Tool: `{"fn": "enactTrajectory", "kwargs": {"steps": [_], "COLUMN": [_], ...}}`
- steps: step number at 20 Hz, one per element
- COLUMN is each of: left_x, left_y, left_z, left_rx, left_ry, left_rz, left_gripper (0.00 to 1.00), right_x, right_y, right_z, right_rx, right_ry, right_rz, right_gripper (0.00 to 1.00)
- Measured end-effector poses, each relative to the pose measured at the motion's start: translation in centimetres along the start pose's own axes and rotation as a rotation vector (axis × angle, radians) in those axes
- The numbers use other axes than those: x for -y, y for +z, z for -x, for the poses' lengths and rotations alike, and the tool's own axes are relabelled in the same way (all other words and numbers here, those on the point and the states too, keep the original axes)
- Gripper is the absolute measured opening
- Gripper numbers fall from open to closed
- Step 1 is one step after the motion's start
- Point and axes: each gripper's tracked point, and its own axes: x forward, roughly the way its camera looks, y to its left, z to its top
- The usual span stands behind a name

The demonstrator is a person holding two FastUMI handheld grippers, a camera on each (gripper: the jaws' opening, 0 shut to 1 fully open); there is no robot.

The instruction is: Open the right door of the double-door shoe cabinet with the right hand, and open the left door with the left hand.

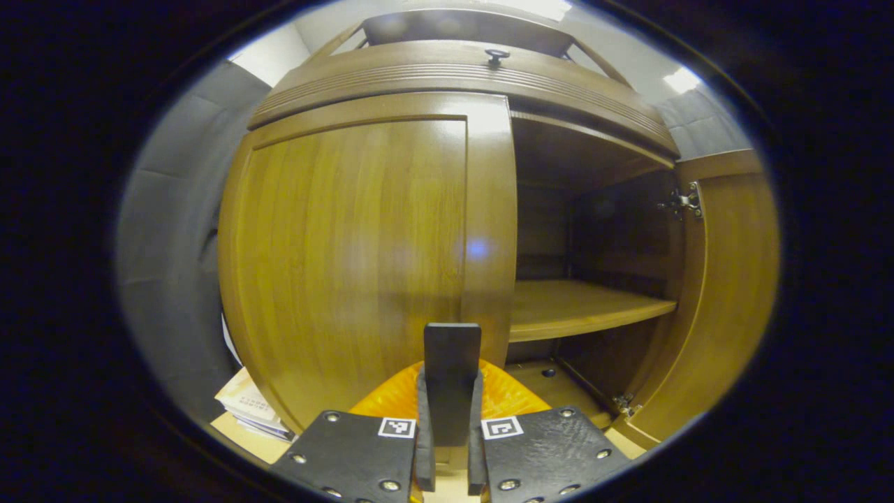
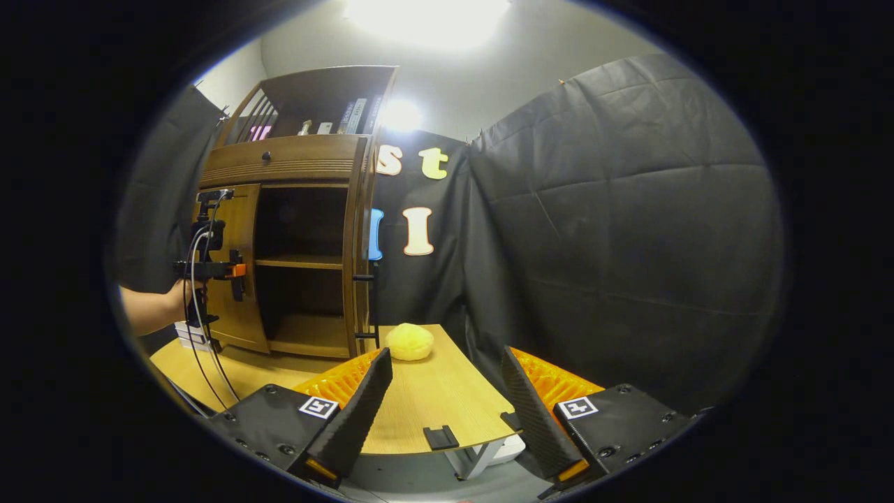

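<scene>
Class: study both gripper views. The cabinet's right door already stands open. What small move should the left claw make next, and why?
Probably pull back and swing outward to the left. The left claw looks shut on the dark handle at the free edge of the left door, which is closed, while the right door is open and the right claw is open, away from the cabinet.

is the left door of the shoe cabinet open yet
No: in the left gripper view the left door sits flush and shut, while the right door is swung open, showing the shelf.

Right door [image 1: 726, 293] swung wide, shelf [image 1: 580, 307] bay open; left door [image 1: 356, 258] blocks its side.
</scene>
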Motion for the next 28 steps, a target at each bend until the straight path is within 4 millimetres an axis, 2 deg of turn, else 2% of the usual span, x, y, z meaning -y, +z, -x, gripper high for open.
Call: {"fn": "enactTrajectory", "kwargs": {"steps": [3, 5, 7, 9, 12, 16, 17, 19, 20, 28], "left_x": [-0.7, -1.1, -1.5, -2.1, -3.1, -5.0, -5.6, -6.7, -7.2, -10.9], "left_y": [-0.7, -0.7, -0.7, -0.6, -0.8, -0.8, -0.8, -1.0, -1.0, -1.2], "left_z": [3.1, 4.4, 5.9, 7.6, 10.1, 12.9, 13.6, 15.1, 15.7, 19.0], "left_rx": [0.007, 0.009, 0.008, 0.012, 0.015, 0.019, 0.018, 0.019, 0.019, 0.019], "left_ry": [0.000, -0.003, -0.006, -0.003, 0.002, 0.015, 0.020, 0.028, 0.033, 0.060], "left_rz": [-0.009, -0.003, 0.005, 0.008, 0.020, 0.030, 0.031, 0.036, 0.040, 0.035], "left_gripper": [0.22, 0.22, 0.17, 0.22, 0.21, 0.17, 0.21, 0.17, 0.21, 0.20], "right_x": [-0.8, -1.6, -2.4, -3.2, -4.2, -5.5, -5.8, -6.6, -7.0, -11.5], "right_y": [0.4, 0.4, 0.6, 1.0, 1.3, 1.2, 1.3, 1.4, 1.5, 2.4], "right_z": [-0.5, -0.8, -1.0, -1.0, -0.9, -0.9, -0.8, -0.8, -0.9, -1.3], "right_rx": [0.012, 0.009, 0.014, 0.024, 0.035, 0.037, 0.037, 0.042, 0.046, 0.074], "right_ry": [0.028, 0.050, 0.075, 0.096, 0.128, 0.158, 0.166, 0.181, 0.190, 0.267], "right_rz": [-0.003, -0.005, 0.002, 0.011, 0.016, 0.008, 0.005, 0.001, -0.001, 0.003], "right_gripper": [0.98, 0.99, 0.97, 0.99, 0.98, 0.99, 0.97, 0.97, 0.97, 0.97]}}
